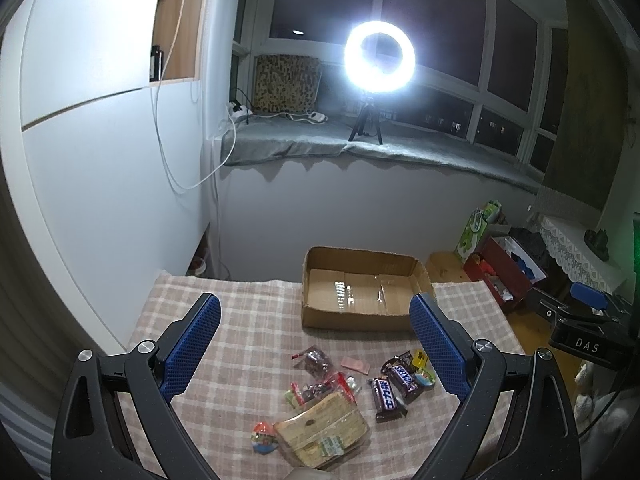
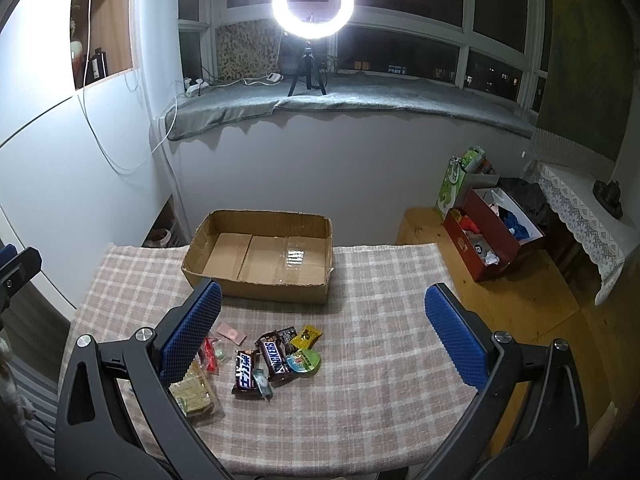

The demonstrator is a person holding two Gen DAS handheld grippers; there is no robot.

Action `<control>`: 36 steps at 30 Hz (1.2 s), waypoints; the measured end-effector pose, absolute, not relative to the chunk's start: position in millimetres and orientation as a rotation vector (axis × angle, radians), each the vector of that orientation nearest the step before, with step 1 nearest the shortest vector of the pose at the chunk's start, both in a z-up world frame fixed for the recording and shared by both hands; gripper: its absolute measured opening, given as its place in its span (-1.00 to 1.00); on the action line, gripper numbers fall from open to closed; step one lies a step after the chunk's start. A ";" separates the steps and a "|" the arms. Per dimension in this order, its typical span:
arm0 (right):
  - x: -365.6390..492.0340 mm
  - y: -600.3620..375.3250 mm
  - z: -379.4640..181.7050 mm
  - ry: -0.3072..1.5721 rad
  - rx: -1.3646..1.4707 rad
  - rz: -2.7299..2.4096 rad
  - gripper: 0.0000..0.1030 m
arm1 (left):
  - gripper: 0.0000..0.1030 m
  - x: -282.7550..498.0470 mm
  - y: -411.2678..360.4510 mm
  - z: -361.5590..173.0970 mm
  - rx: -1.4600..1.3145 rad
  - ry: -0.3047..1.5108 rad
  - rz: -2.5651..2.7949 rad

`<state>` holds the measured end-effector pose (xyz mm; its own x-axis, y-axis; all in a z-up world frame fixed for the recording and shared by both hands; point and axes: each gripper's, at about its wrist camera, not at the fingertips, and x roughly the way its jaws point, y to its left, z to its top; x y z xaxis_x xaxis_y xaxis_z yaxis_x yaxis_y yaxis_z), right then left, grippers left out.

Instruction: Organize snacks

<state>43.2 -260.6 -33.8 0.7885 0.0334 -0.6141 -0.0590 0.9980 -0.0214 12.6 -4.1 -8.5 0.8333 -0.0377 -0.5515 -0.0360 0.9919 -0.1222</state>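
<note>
Snacks loose before an empty box

Left wrist: left gripper [image 1: 316, 344] jaws wide apart, holding nothing, above snacks [image 1: 348, 396] on the tabletop [image 1: 248, 312]; box [image 1: 360, 316] behind.
Right wrist: right gripper [image 2: 322, 332] jaws wide, empty; snacks left of centre

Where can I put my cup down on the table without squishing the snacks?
The checked tablecloth is bare right of the Snickers bar, out to the table's right edge. The strip left of the cardboard box is free too. The box floor holds nothing. It is crowded around the cracker pack and sweets.
</note>
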 end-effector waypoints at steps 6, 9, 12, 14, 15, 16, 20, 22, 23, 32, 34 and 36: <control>49.2 -259.9 -48.4 0.700 -0.034 0.077 1.00 | 0.85 16.6 6.2 -20.8 -0.158 0.626 0.006; 53.7 -259.2 -59.9 0.737 -0.029 0.102 1.00 | 0.85 17.8 14.2 -30.4 -0.187 0.657 0.018; 57.8 -257.9 -71.7 0.771 -0.023 0.128 1.00 | 0.83 19.1 23.9 -40.8 -0.221 0.690 0.031; 60.6 -256.3 -80.1 0.795 -0.020 0.146 1.00 | 0.81 19.2 31.1 -48.0 -0.252 0.712 0.035; 62.0 -255.6 -84.1 0.808 -0.015 0.159 1.00 | 0.81 19.1 34.5 -51.3 -0.265 0.723 0.037; 63.3 -254.6 -88.7 0.822 -0.008 0.177 1.00 | 0.81 18.7 38.5 -55.8 -0.282 0.737 0.041; 69.1 -249.3 -105.8 0.876 0.021 0.253 1.00 | 0.73 16.5 49.7 -70.4 -0.344 0.789 0.048; 73.1 -244.6 -115.3 0.912 0.037 0.310 1.00 | 0.73 13.3 55.1 -80.3 -0.380 0.819 0.049; 74.6 -242.1 -119.9 0.926 0.041 0.328 1.00 | 0.71 12.6 56.8 -84.4 -0.396 0.833 0.046; 88.3 -215.6 -168.6 1.090 0.062 0.481 1.00 | 0.38 -0.8 63.5 -139.9 -0.542 0.991 0.011; 92.3 -209.4 -182.2 1.131 0.070 0.507 1.00 | 0.36 -2.2 63.9 -154.5 -0.579 1.026 -0.003; 95.0 -201.8 -194.1 1.164 0.075 0.540 1.00 | 0.33 -3.0 64.2 -168.1 -0.622 1.060 -0.023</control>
